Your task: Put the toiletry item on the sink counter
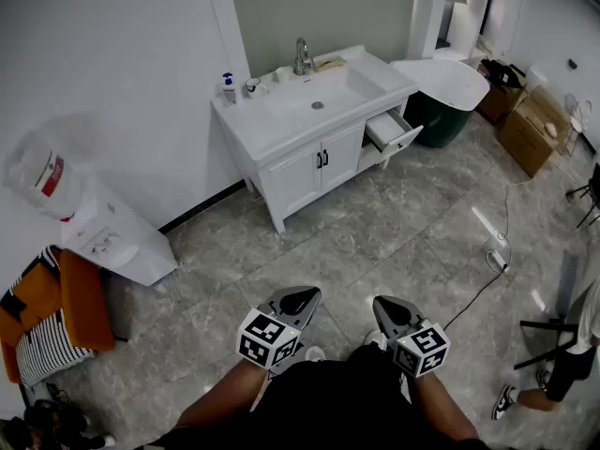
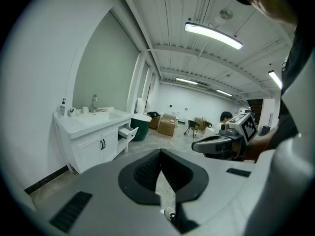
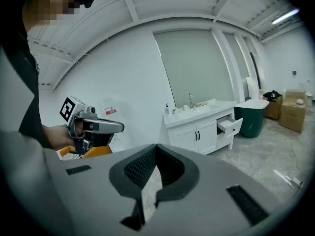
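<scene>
A white sink counter (image 1: pixel 265 125) stands across the room against the wall. A pump bottle (image 1: pixel 228 88) with a blue label sits at its left end, beside two small cups and the faucet (image 1: pixel 302 56). My left gripper (image 1: pixel 298 300) and right gripper (image 1: pixel 392 309) are held low in front of my body, side by side, far from the counter. On both, the jaws are closed together with nothing between them. From the left gripper (image 2: pixel 160 154) view the counter (image 2: pixel 78 124) and the bottle (image 2: pixel 62 107) appear small at left. From the right gripper (image 3: pixel 156 149) view the counter (image 3: pixel 197 113) appears at mid-right.
One vanity drawer (image 1: pixel 394 132) hangs open at the right. A green bin (image 1: pixel 439 115) with a white lid and cardboard boxes (image 1: pixel 528 131) stand further right. A water dispenser (image 1: pixel 108 240) and an orange seat (image 1: pixel 66 303) are at left. A cable (image 1: pixel 495 251) lies on the tiled floor; a person (image 1: pixel 567 345) sits at right.
</scene>
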`<state>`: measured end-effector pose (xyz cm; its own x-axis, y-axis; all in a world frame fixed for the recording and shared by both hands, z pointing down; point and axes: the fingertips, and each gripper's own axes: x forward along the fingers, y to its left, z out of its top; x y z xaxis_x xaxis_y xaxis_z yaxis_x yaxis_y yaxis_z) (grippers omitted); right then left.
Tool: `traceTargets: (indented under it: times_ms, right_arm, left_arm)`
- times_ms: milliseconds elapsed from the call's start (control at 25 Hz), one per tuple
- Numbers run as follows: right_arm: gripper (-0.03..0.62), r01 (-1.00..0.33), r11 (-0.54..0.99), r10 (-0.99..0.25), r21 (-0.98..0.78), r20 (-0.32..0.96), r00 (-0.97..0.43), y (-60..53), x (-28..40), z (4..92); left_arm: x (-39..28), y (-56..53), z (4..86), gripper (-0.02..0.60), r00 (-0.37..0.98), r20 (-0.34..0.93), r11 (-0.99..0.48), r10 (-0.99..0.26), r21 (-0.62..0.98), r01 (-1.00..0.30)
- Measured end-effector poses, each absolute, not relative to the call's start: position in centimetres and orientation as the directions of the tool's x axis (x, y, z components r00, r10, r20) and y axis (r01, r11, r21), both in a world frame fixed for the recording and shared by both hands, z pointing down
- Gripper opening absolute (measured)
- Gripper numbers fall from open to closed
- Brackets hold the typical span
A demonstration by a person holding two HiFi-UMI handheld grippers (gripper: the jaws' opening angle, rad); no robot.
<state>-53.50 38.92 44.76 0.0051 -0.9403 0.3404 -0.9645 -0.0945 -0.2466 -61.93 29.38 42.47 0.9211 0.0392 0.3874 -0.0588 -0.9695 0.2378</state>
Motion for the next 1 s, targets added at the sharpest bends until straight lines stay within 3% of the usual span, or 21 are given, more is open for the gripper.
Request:
traceTargets:
  times_ms: [520, 1000]
  right_arm:
    - [0.003, -0.969, -0.064, -0.93, -0.238, 0.367, -0.029, 39.1, -50.0, 45.0]
    - [0.003, -0.966, -0.036, -0.946, -0.256, 0.322, -0.05, 40.1, -40.8, 43.9]
  left_arm:
    - [-58.4, 29.5, 42.7, 0.0, 0.921, 0.389, -0.966, 0.027, 0.246, -0.075]
    - [-49.7, 31.4, 42.9, 0.0, 0.914, 0.405, -0.953, 0.027, 0.285, -0.098]
